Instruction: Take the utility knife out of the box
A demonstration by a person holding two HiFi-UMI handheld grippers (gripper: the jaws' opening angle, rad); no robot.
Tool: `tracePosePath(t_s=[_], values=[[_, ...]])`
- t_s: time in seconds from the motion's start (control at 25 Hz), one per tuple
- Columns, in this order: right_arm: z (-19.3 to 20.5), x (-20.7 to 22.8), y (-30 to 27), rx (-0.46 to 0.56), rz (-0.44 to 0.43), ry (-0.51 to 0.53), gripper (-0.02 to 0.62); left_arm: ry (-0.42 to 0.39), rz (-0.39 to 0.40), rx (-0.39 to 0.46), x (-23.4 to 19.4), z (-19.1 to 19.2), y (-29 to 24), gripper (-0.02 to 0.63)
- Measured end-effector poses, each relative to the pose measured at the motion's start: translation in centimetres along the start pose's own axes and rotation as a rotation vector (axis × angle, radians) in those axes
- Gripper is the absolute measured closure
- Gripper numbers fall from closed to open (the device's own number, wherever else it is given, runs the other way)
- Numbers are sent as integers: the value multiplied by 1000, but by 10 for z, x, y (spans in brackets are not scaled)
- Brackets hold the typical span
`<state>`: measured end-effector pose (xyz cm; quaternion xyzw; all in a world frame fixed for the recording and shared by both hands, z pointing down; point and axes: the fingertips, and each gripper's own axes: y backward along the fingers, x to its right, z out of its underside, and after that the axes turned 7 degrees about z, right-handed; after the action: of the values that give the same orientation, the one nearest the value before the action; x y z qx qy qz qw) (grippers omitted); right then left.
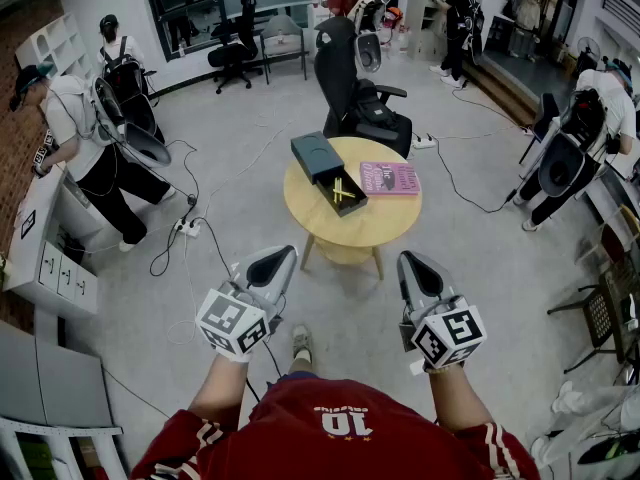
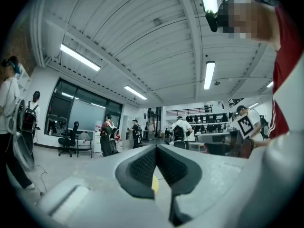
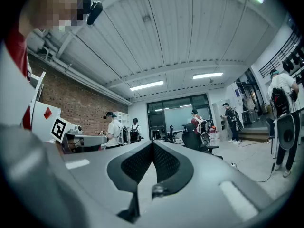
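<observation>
You stand well back from the round table [image 1: 318, 230] with the left gripper [image 1: 281, 257] and the right gripper [image 1: 411, 262] held level in front of you. Both are clenched with nothing between their jaws.

On the table, the dark box [image 1: 316, 154] lies slid open, its tray drawn out toward you. The yellow utility knife [image 1: 343, 190] rests inside that tray, untouched and well apart from both grippers. A pink book [image 1: 389, 177] lies just beside the box, at its right in the head view. A black office chair [image 1: 357, 100] stands behind the table.

Only the head view shows the table, the box, the knife and the book. The left gripper view shows its own jaws [image 2: 156, 149] pressed together, ceiling lights [image 2: 208, 75] overhead and people [image 2: 107, 135] standing near dark windows. At its right edge, it also catches the other gripper's marker cube [image 2: 245, 124]. The right gripper view shows its own jaws [image 3: 152, 145] shut the same way. It alone shows a brick wall [image 3: 71, 101], and the left gripper's marker cube [image 3: 58, 128] sits at its left.
</observation>
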<state>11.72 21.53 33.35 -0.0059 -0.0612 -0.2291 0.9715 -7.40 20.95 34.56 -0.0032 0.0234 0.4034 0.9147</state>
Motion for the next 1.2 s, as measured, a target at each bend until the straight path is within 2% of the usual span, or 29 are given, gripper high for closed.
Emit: tracePosePath(t_s=[0.32,0.6,1.2], values=[[-2,-1,0,-1,-7,17,595,-49,36,-15,10,-2,-2,604],[-6,-2,-2,6,-13,25,595,-28,34,7,9,-5,-1,604],[6,7,-37,3,-9,-48,594,11,3,23,-22,-1,-3,604]])
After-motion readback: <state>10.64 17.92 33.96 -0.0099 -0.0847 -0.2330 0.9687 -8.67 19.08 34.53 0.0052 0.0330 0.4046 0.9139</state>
